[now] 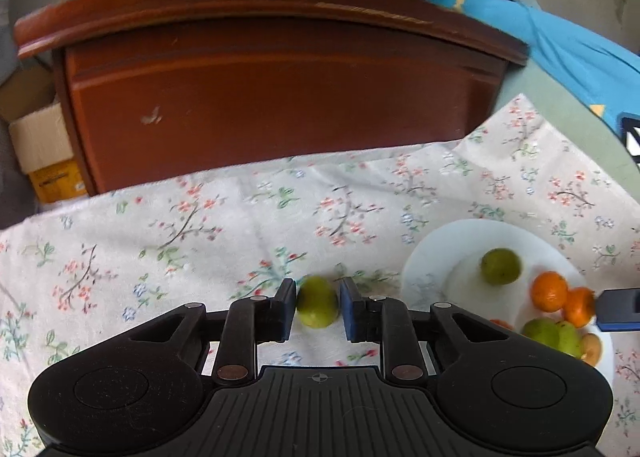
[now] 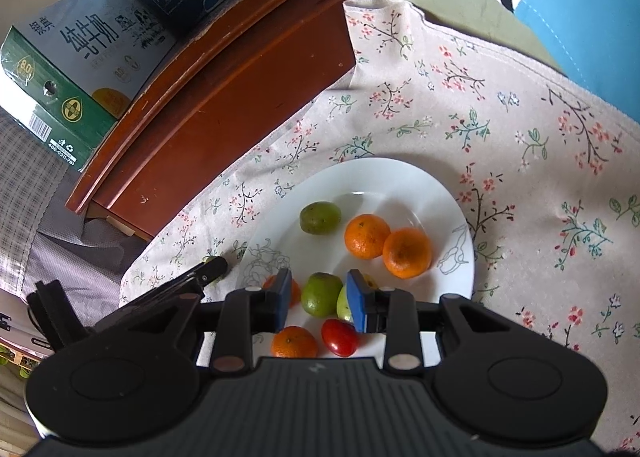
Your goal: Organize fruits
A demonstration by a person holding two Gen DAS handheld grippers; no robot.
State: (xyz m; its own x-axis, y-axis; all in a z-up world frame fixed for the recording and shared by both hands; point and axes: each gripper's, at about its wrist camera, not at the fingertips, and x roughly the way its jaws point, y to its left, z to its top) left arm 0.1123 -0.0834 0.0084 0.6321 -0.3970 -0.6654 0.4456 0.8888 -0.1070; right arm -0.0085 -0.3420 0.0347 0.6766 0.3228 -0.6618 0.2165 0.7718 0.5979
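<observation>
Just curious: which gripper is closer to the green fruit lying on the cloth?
Left. The left gripper has the green fruit between its fingers; the right gripper hangs over the white plate.

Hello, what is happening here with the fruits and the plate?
A person is sorting fruits with two handheld grippers. The left gripper has a small green fruit between its fingers on the flowered cloth, beside the white plate. The right gripper hangs over the plate, above another green fruit. Oranges, green fruits and a cherry tomato already lie on the plate.
</observation>
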